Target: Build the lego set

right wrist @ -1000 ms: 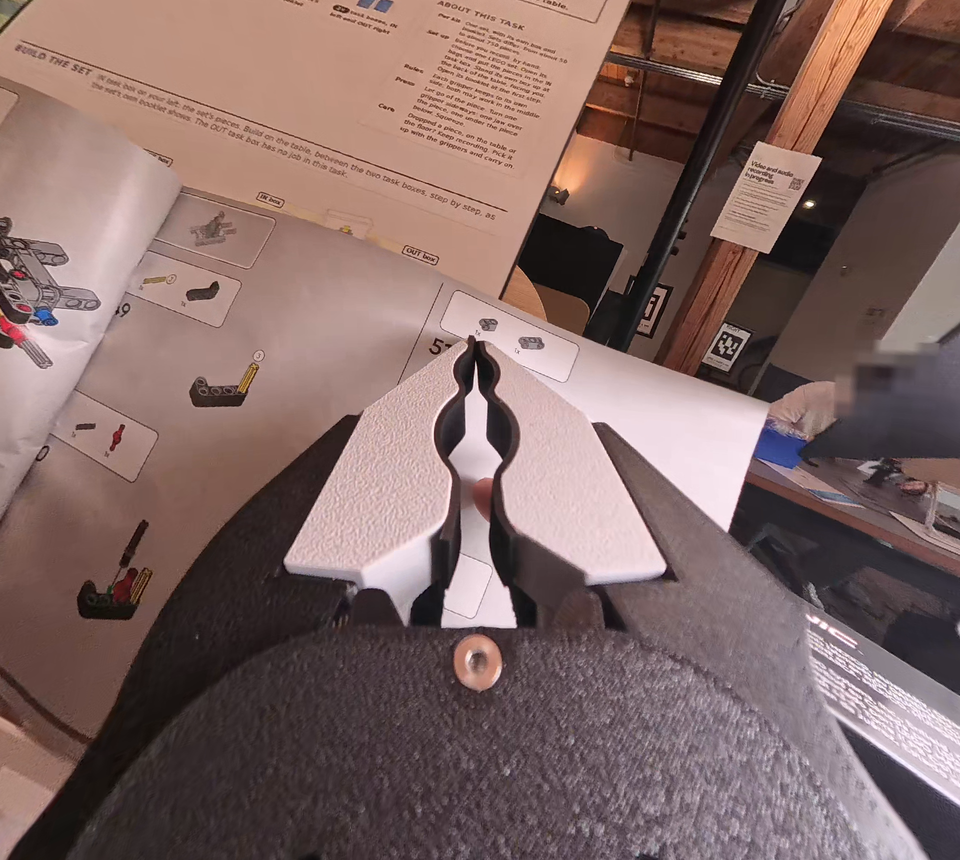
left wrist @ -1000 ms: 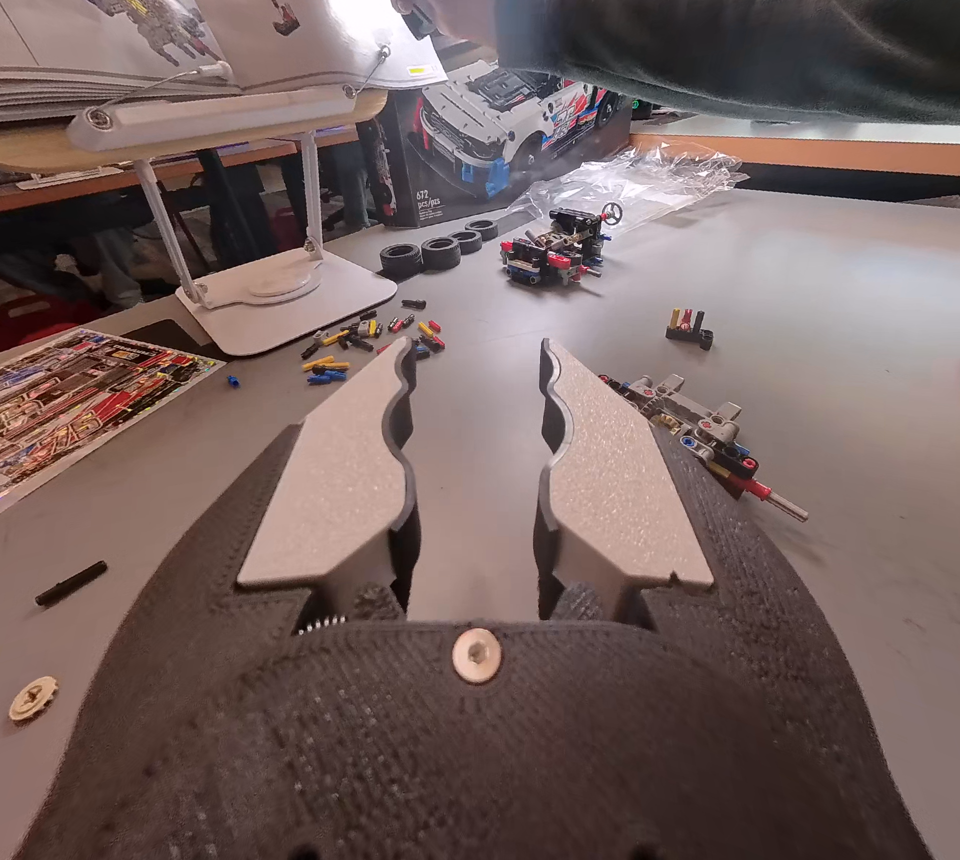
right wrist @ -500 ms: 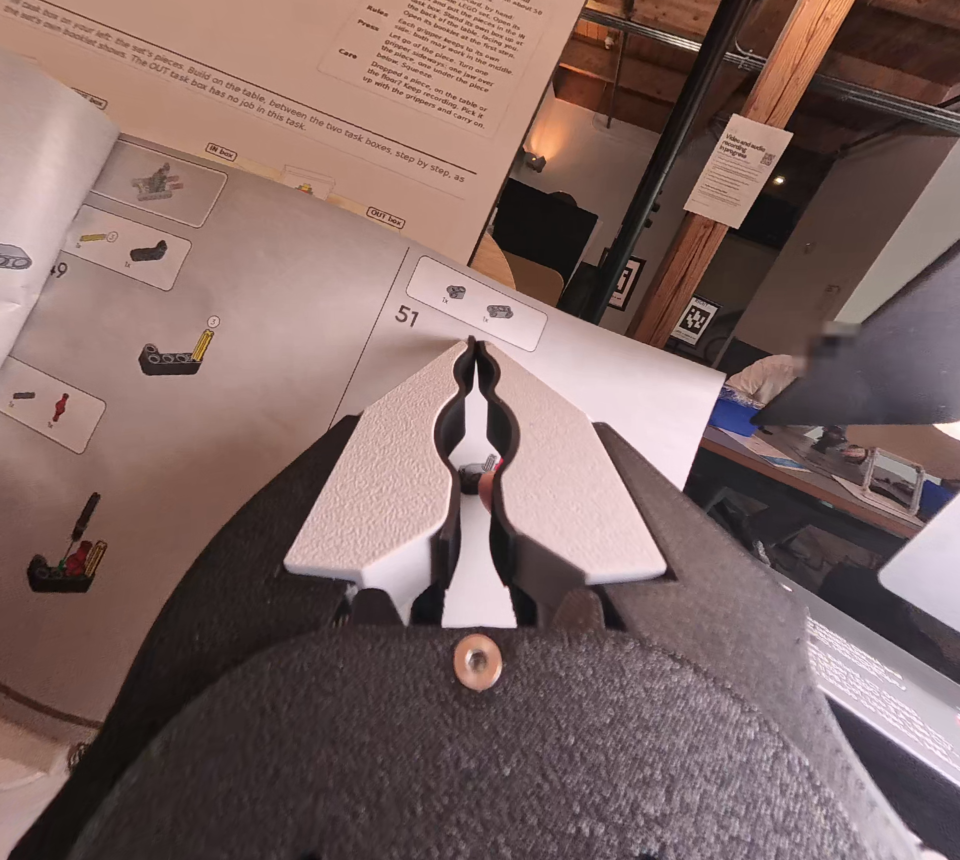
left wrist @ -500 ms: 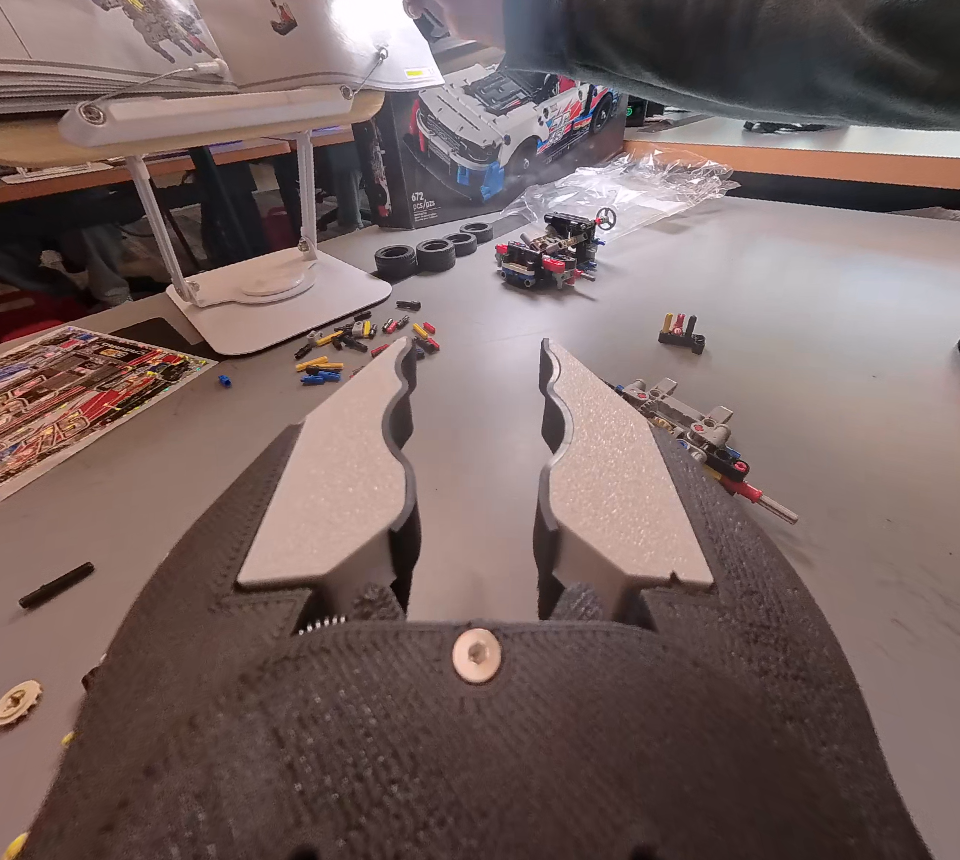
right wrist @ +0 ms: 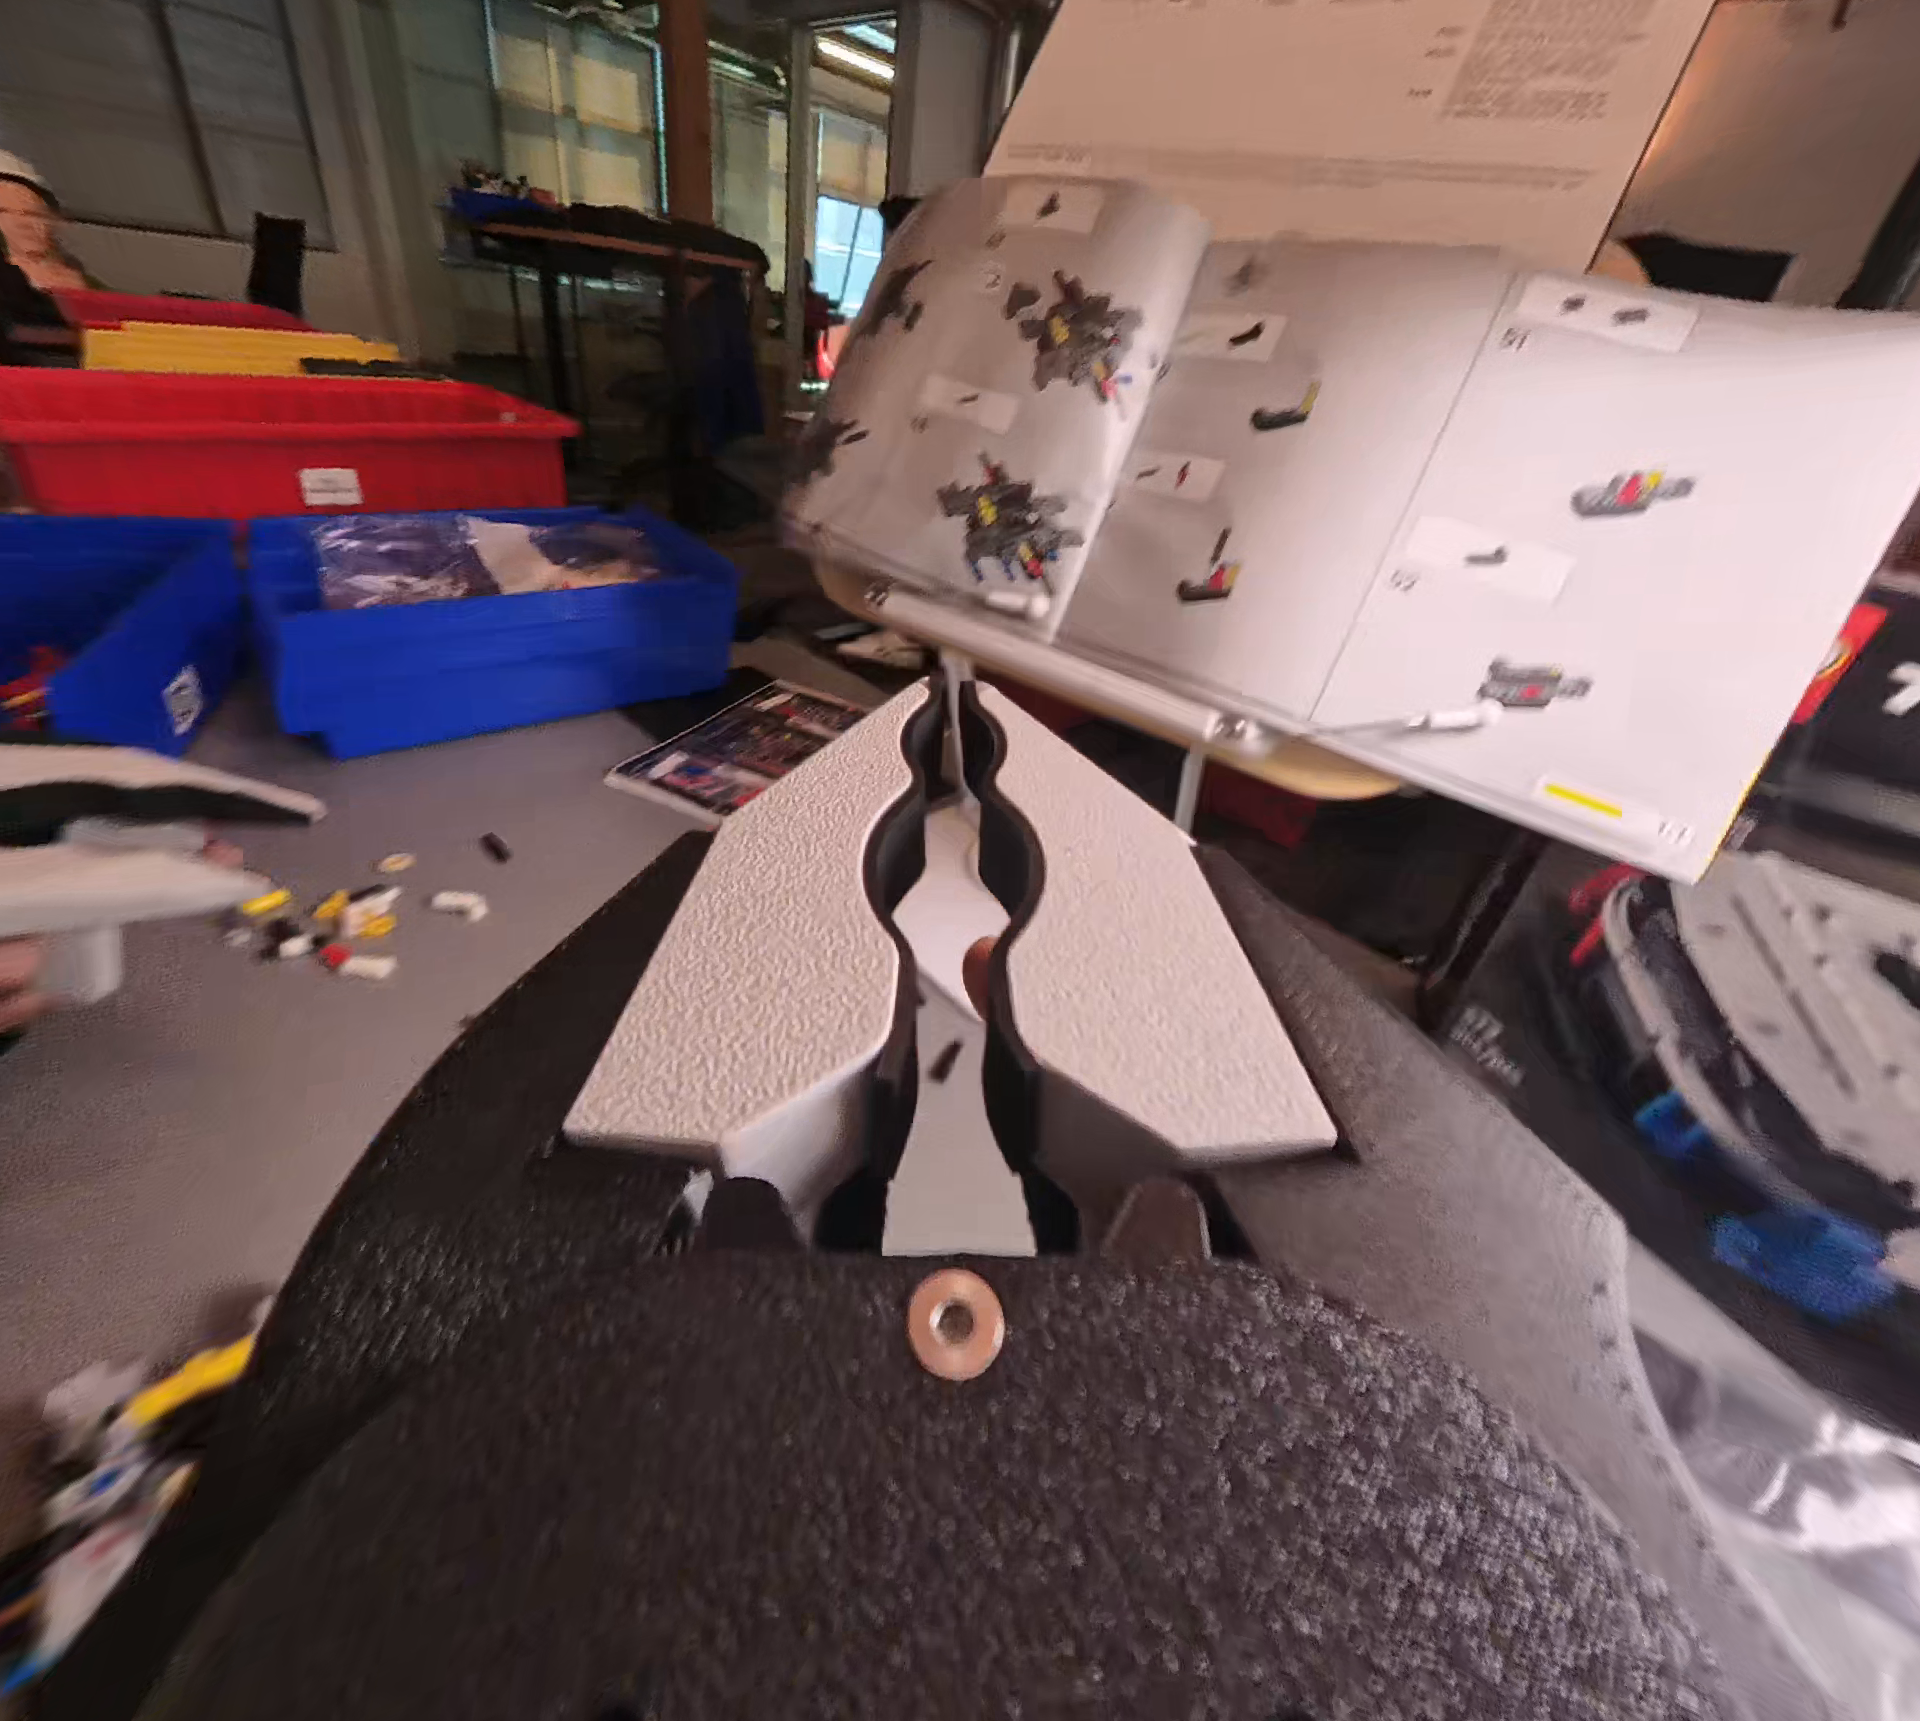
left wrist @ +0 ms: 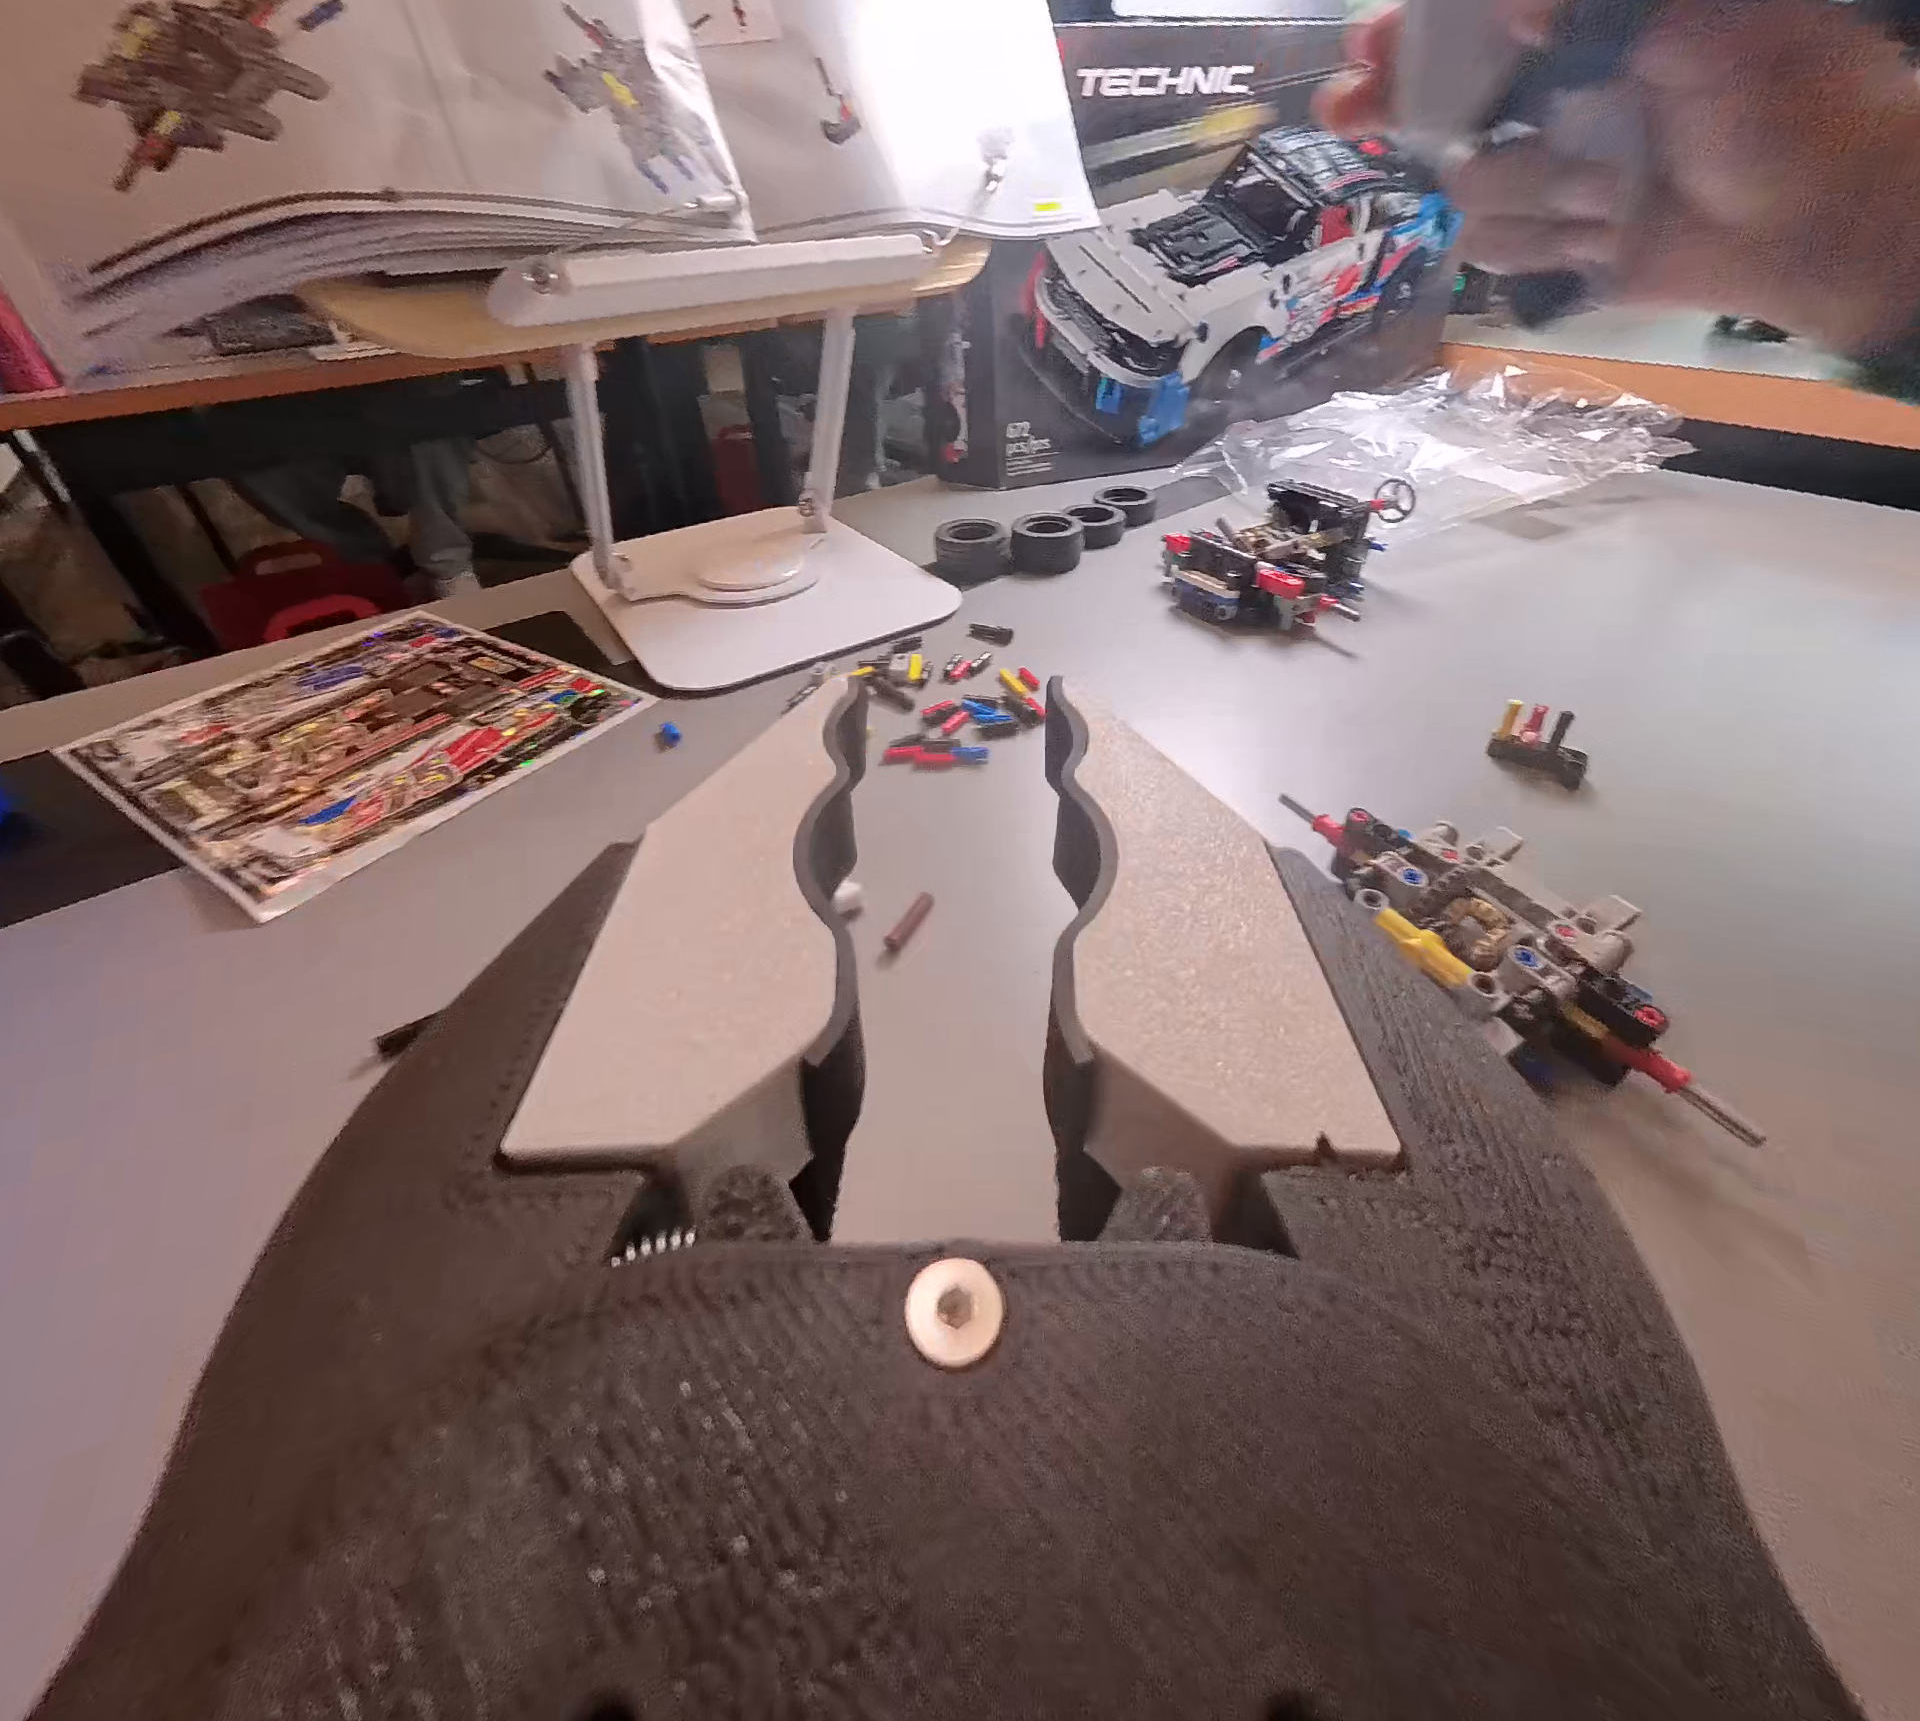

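My left gripper (left wrist: 954, 697) is open and empty, hovering over the grey table (left wrist: 1558, 632). A pile of small red, blue, yellow and black pins (left wrist: 966, 729) lies just beyond its tips. A brown pin (left wrist: 907, 923) lies on the table below the gap. A long grey axle assembly (left wrist: 1486, 933) lies to its right. My right gripper (right wrist: 954, 703) is shut with nothing seen between its tips, in the air in front of the open instruction booklet (right wrist: 1351, 508) on its white stand (left wrist: 769, 601). The right gripper also shows in the left wrist view (left wrist: 1455, 9), blurred.
A car sub-assembly (left wrist: 1268, 559), several black tyres (left wrist: 1039, 539), the set's box (left wrist: 1226, 269) and a plastic bag (left wrist: 1455, 435) stand at the back. A sticker sheet (left wrist: 343, 746) lies left. Blue bins (right wrist: 488, 622) and a red bin (right wrist: 281, 445) stand far left.
My right gripper has pulled back from the booklet page and swung down and left, still shut. My left gripper has turned left, so the pin pile now lies ahead of its tips.
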`<state>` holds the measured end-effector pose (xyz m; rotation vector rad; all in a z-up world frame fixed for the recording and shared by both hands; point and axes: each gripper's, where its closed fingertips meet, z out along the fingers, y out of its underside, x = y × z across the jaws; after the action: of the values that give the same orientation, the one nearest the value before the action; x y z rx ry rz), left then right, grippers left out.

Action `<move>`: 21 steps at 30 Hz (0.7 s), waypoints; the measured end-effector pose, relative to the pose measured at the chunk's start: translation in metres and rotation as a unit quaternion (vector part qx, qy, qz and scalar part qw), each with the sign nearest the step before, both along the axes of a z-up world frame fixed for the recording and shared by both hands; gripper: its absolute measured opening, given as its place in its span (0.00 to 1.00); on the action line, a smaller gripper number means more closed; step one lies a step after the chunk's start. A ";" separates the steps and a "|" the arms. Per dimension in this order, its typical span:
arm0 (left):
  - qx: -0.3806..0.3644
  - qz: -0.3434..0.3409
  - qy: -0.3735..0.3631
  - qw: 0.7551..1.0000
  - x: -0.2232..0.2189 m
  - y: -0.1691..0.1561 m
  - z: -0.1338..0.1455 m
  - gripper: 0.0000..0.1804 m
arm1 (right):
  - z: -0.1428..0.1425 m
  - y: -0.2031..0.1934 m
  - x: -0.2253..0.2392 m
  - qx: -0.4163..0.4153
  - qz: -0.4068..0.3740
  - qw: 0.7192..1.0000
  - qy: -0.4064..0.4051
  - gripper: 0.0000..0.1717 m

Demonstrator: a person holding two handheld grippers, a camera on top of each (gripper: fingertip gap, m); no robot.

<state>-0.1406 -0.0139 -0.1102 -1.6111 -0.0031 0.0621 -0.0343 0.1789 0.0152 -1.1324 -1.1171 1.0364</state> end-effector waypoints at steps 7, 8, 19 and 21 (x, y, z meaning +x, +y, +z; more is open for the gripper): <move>0.004 0.037 0.012 0.999 -0.037 -0.012 0.011 0.15 | -0.088 -0.086 0.075 -0.120 -0.011 0.992 -0.025 0.01; 0.002 0.040 0.013 0.999 -0.042 -0.012 0.012 0.14 | -0.094 -0.093 0.080 -0.134 -0.010 0.991 -0.013 0.01; -0.185 -0.104 -0.001 0.977 -0.041 0.087 -0.017 0.13 | -0.112 -0.104 0.083 -0.122 0.010 0.992 0.013 0.06; -0.214 -0.114 0.006 0.970 -0.048 0.116 -0.030 0.12 | -0.116 -0.103 0.083 -0.109 0.004 0.994 0.004 0.05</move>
<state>-0.1888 0.1023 -0.1397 -2.0315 0.2173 -0.1130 0.0486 0.0763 -0.1007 -1.2947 -1.0215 1.1897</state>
